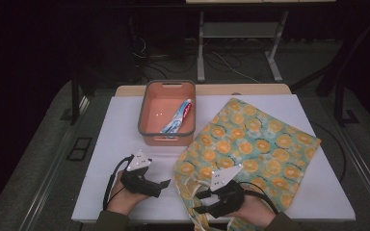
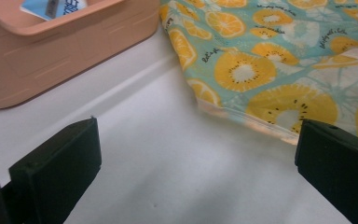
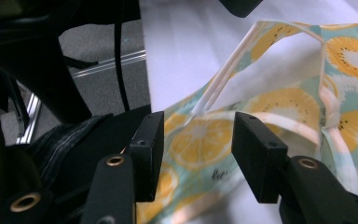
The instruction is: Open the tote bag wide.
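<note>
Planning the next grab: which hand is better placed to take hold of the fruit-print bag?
Right. The right tongs sit over the bag with its edge between half-open jaws. The left tongs stand wide open over the bare table.

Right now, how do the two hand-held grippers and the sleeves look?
Each hand-held gripper, left and right, is black with two flat, blocky jaws, a light grey three-cornered plate on top and a black cable trailing. Brass-coloured rivets show in the right gripper view. The sleeves are olive green.

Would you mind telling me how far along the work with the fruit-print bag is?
Early on. The toothpaste tube already lies in the orange basket. The right gripper is half-closed over the bag at its near edge by a handle, fingers not yet pressing. The left gripper is open over bare table. Gripping the bag remains.
</note>
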A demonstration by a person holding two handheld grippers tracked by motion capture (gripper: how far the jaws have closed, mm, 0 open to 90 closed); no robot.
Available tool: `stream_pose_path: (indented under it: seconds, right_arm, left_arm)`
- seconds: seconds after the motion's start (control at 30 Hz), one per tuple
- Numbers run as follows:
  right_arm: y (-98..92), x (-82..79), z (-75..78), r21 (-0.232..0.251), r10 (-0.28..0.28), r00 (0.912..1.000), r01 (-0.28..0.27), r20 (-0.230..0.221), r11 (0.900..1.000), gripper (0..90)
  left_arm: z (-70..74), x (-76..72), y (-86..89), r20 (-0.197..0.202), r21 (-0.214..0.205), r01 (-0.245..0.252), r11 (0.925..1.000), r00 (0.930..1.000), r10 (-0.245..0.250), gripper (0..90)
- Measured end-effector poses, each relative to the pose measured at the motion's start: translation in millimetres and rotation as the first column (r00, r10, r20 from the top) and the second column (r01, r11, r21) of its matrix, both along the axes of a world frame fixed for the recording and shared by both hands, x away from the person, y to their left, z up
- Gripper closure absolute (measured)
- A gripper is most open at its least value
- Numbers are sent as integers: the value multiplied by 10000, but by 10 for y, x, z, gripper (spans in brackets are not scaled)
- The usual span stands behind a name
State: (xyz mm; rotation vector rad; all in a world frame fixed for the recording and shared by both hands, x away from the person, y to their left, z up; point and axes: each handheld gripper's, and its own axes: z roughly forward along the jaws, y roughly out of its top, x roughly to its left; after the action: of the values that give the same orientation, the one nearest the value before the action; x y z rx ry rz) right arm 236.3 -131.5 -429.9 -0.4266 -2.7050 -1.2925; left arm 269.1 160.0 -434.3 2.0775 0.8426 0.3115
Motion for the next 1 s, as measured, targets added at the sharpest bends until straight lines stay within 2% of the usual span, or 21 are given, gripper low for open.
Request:
stream_pose_path:
  seconds: [0.1,0.17,0.2,0.23,0.27,0.3,0.5,0.53,0.63,0.7,0.77,0.83,0.87,0.9,1.0]
  right_arm:
    - [53,39,-18,60,-118,9998,118,-136,9999,599]
    - [89,52,-46,85,-81,9998,83,-204,9999,682]
    - [101,52,-57,36,-85,9999,86,-99,10000,742]
    - [101,52,-57,36,-85,9999,86,-99,10000,742]
    - [110,53,-62,137,-18,10000,18,-26,9999,847]
    - [105,53,-54,147,-31,10000,30,29,9999,889]
    - [45,78,6,360,-156,9999,156,-16,9992,897]
    - [49,88,-7,362,-145,9997,153,-214,9992,734]
    - [88,73,-41,525,-197,9978,230,-629,9984,520]
    - [140,54,-70,435,-177,9976,206,-667,9988,478]
    - [202,30,-113,301,-211,9978,231,-626,9993,485]
    - [251,12,-156,-102,-160,9991,156,-399,9998,662]
    - [258,0,-164,-116,-155,9995,152,-268,9998,770]
    - [255,-1,-163,-70,-35,9996,33,-276,10000,837]
    - [210,-6,-89,53,-100,9999,100,-11,9999,870]
  left_arm:
    - [-4,13,18,28,25,-72,10000,10000,72,0]
    - [-4,12,15,18,30,-55,10000,10000,55,0]
    - [-4,7,3,-6,39,-22,10000,10000,22,0]
    - [-4,7,3,-6,39,-22,10000,10000,22,0]
    - [-5,7,-4,21,83,30,10000,10000,-30,0]
    - [-5,6,-6,13,106,50,9999,10000,-50,0]
    - [-4,9,2,5,135,-16,9999,10000,16,0]
    - [-4,7,0,15,116,-38,9999,10000,37,0]
    - [-2,8,0,17,127,-25,9999,10000,25,0]
    - [-3,8,-1,17,145,-21,9999,10000,21,0]
    - [-1,8,-1,29,132,-21,9999,10000,21,0]
    - [3,4,2,57,112,-29,9999,10000,29,0]
    - [3,4,2,57,112,-29,9999,10000,29,0]
    - [6,6,6,46,98,-30,9999,10000,29,0]
    - [5,7,7,42,111,-28,9999,10000,28,0]
